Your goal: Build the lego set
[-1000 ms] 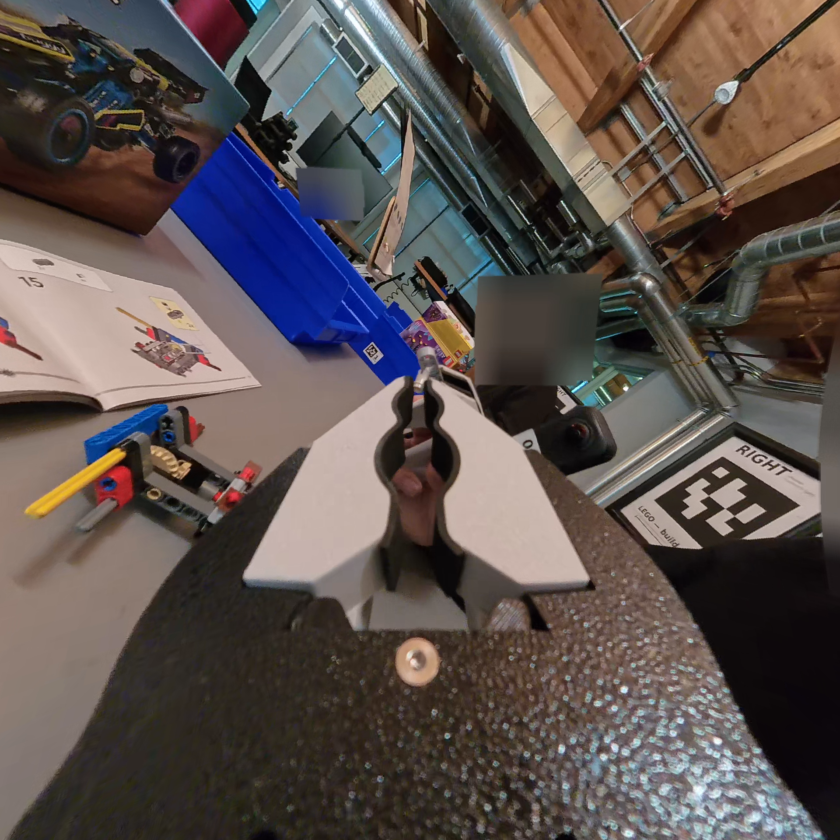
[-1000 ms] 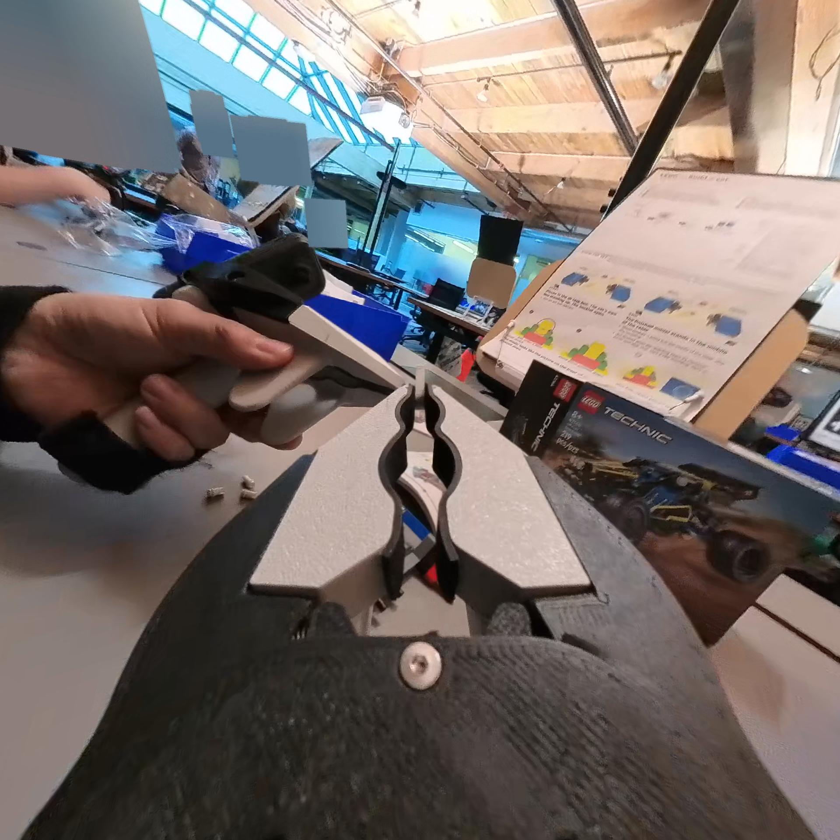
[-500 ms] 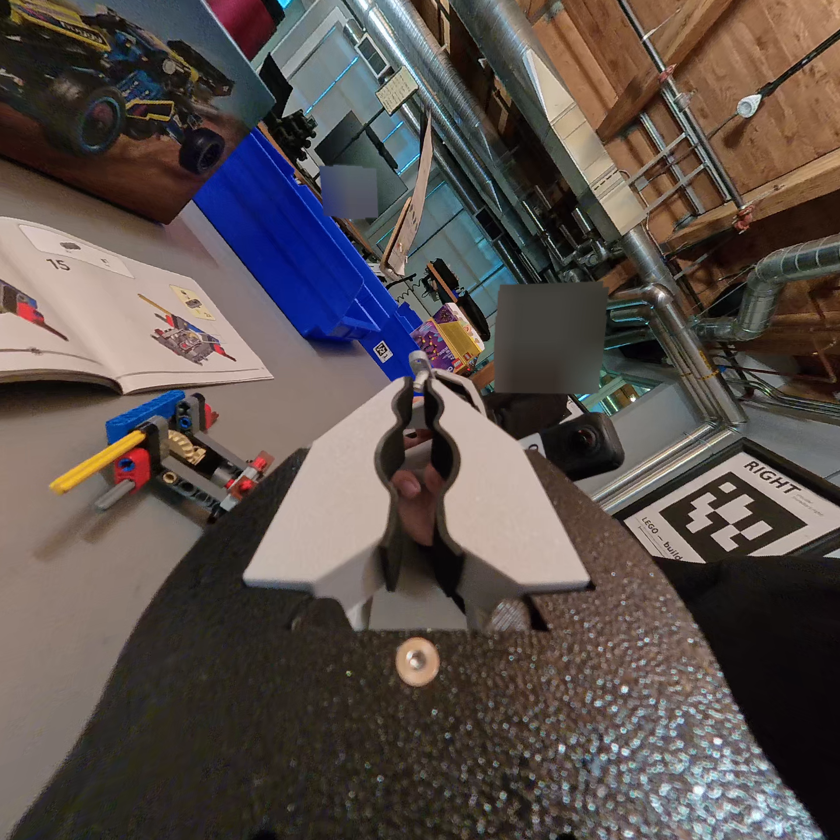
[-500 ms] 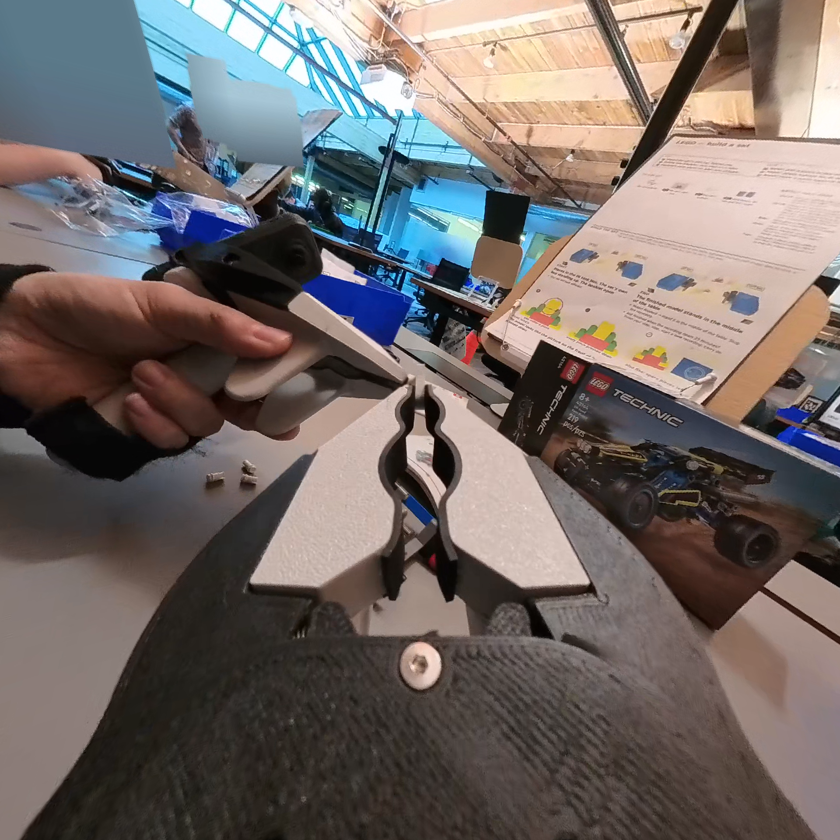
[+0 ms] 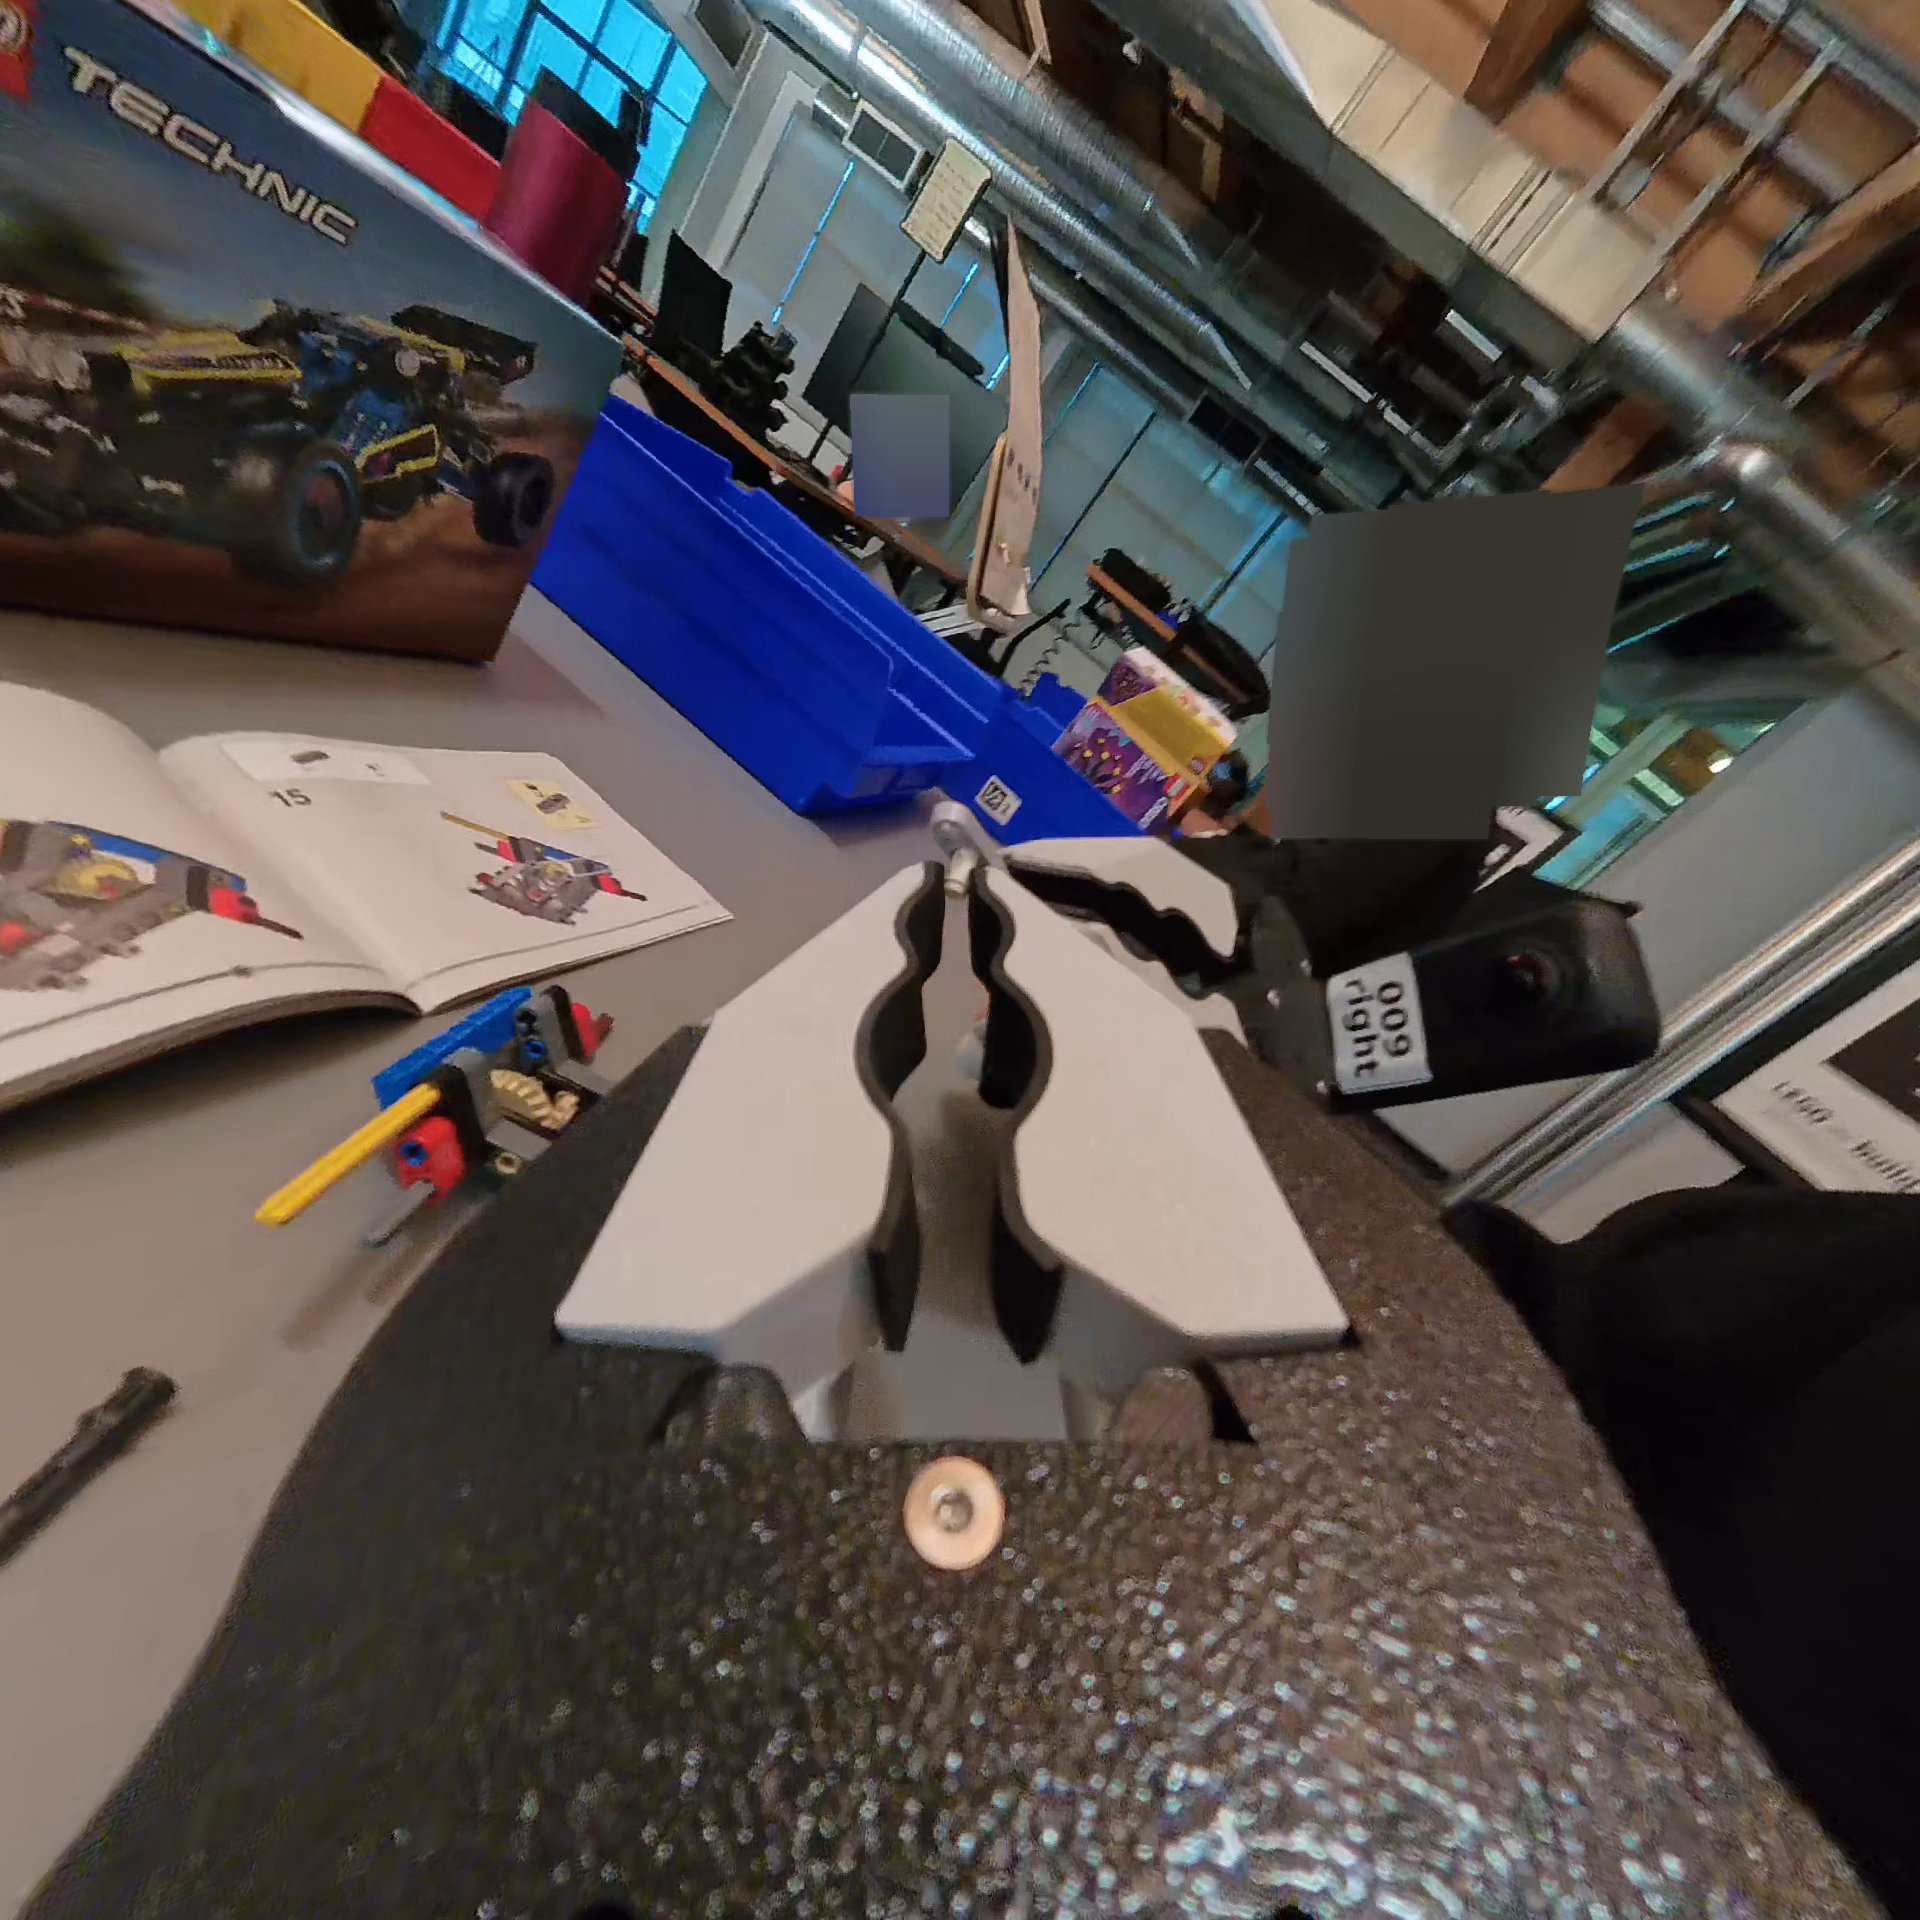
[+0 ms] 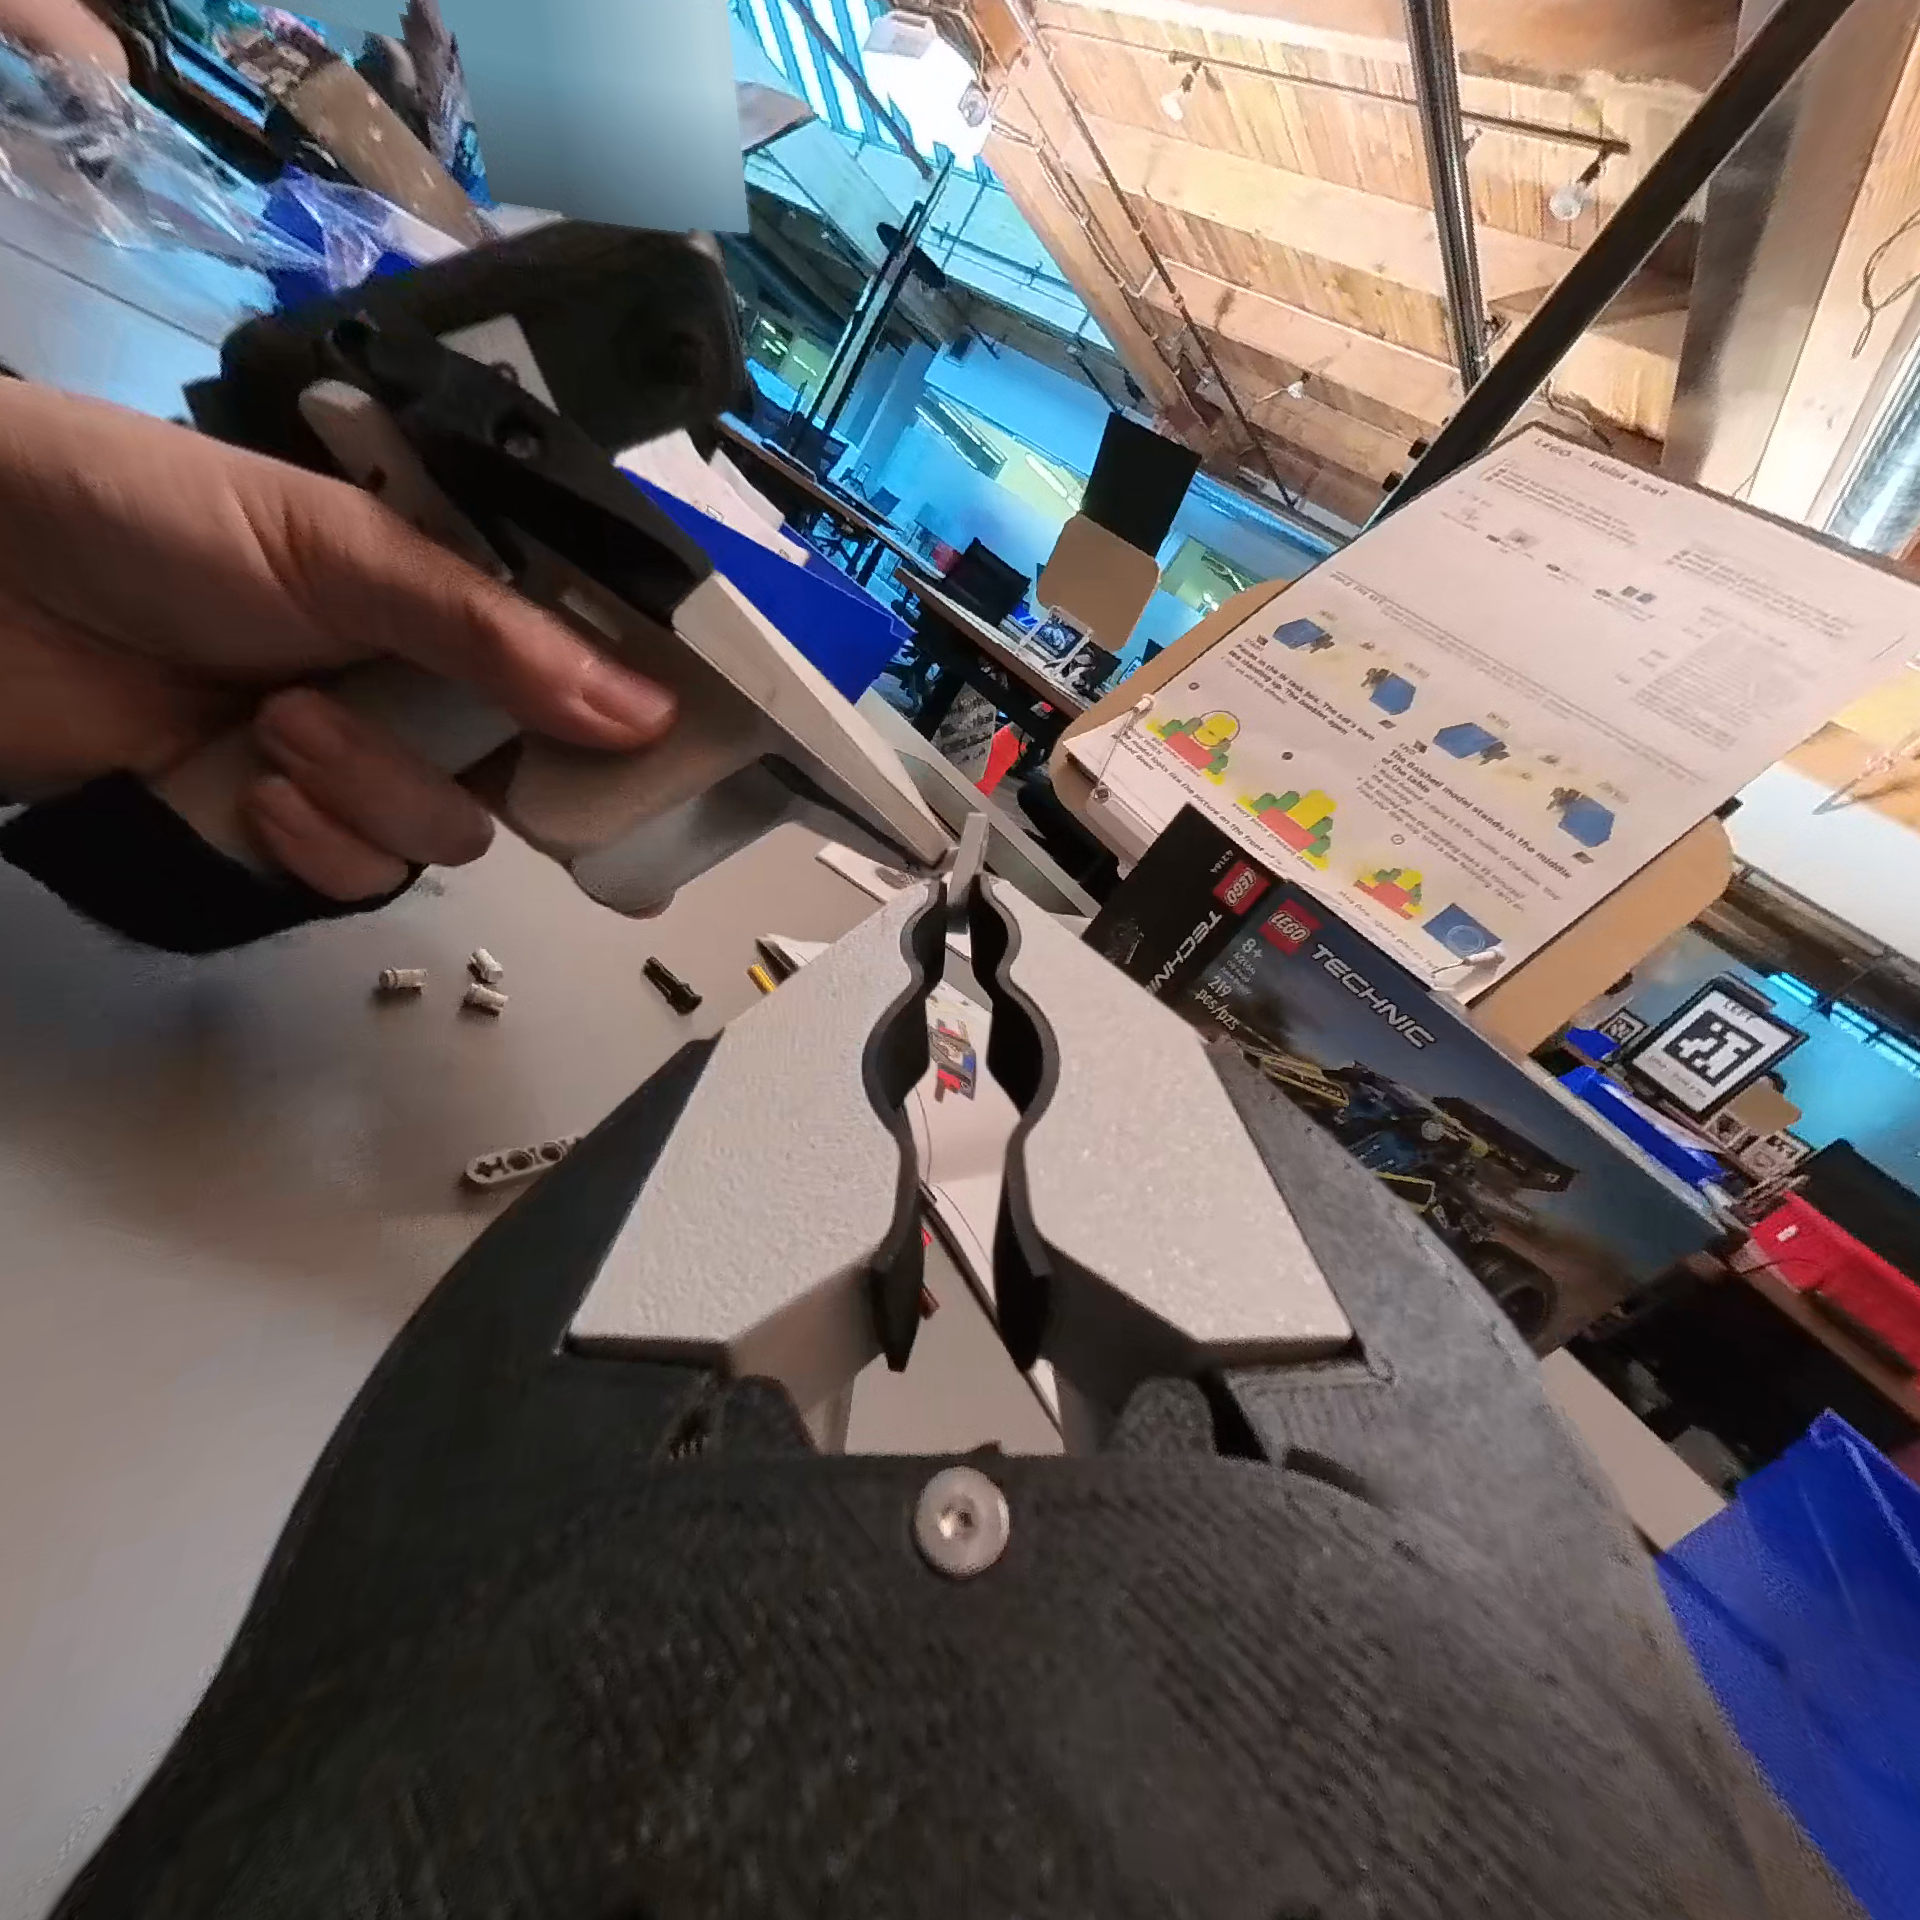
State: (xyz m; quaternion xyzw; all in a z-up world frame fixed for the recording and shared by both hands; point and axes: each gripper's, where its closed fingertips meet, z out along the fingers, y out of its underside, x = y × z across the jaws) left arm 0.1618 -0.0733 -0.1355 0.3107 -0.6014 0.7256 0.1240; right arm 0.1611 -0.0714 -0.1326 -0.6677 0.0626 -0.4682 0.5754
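My left gripper (image 5: 954,885) is shut on a small grey pin (image 5: 950,837) that sticks out past its tips. My right gripper (image 6: 961,902) is shut on a thin grey piece (image 6: 974,847). The two grippers meet tip to tip above the table: the right gripper shows in the left wrist view (image 5: 1127,906), and the left gripper, held by a hand, shows in the right wrist view (image 6: 769,717). Whether the two grey parts touch I cannot tell. The partly built model (image 5: 478,1101), blue, red and yellow, lies on the grey table left of my left gripper.
An open instruction booklet (image 5: 312,873) lies behind the model, with the set's box (image 5: 260,416) and blue bins (image 5: 748,623) beyond. Loose grey pins (image 6: 447,977), a black pin (image 6: 670,982) and a grey beam (image 6: 520,1158) lie on the table. An instruction board (image 6: 1507,707) stands at the right.
The two grippers have drawn together; the right gripper now sits right at my left tips. Both views have swung, and both grippers stay shut on their grey parts.
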